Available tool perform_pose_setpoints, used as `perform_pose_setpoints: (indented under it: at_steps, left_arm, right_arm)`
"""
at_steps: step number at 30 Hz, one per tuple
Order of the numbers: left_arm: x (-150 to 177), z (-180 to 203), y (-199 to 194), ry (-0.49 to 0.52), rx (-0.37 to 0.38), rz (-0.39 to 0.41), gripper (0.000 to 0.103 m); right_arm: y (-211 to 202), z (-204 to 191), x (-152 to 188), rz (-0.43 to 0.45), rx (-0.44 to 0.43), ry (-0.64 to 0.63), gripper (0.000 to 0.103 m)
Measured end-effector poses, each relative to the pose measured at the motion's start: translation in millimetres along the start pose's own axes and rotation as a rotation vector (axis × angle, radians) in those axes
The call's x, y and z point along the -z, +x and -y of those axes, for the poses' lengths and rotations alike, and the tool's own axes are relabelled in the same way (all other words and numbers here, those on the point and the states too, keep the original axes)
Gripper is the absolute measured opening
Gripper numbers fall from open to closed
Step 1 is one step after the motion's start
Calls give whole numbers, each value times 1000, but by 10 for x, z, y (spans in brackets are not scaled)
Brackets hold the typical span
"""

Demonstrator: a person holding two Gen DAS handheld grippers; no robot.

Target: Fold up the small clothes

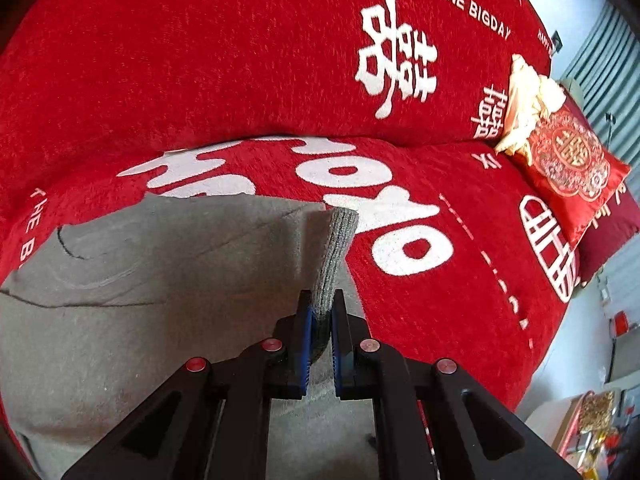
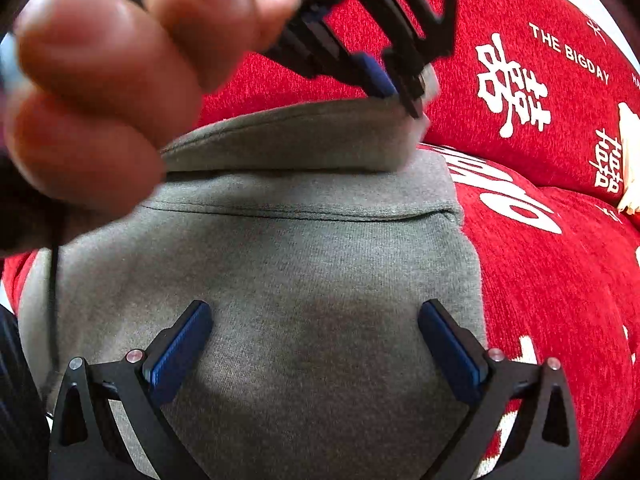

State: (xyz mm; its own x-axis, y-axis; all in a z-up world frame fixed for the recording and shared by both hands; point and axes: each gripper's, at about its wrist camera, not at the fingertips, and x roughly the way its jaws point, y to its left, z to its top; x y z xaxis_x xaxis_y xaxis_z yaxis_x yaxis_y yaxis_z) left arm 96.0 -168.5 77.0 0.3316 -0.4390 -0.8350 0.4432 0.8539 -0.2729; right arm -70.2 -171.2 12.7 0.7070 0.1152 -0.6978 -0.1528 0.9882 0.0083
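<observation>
Overhead, left gripper (image 2: 400,92) pinching grey garment (image 2: 304,280) edge, right gripper (image 2: 316,344) spread above.

The garment (image 2: 304,280) lies on the sofa cover (image 1: 240,60), near its front edge. A cushion (image 1: 568,160) sits well off to the right (against the backrest), with a crumpled cloth (image 1: 528,104) resting on it.

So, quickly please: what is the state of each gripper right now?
Left gripper: closed on the ribbed cuff of the grey garment.
Right gripper: open, holding nothing, above the grey garment.
</observation>
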Motion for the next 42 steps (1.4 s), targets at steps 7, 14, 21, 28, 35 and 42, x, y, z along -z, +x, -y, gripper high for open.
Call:
perform_pose_setpoints:
  at_steps: [7, 14, 21, 28, 35, 42]
  left_arm:
    - [108, 102, 218, 59, 39, -34, 10]
    - [172, -16, 288, 11, 68, -111, 10]
    - [244, -134, 94, -21, 121, -102, 10]
    - [296, -441, -56, -86, 148, -34, 10]
    - [587, -1164, -418, -177, -34, 61, 10]
    - [1099, -1721, -669, -306, 42, 139, 10]
  right_arm:
    - [-13, -21, 17, 3, 1, -4, 103]
    - [-20, -25, 21, 3, 1, -5, 103]
    - [-12, -29, 7, -4, -3, -6, 103]
    - [-13, -13, -3, 2, 1, -7, 103]
    - [-21, -59, 22, 7, 13, -5, 103]
    - [-7, -84, 13, 7, 24, -8, 103]
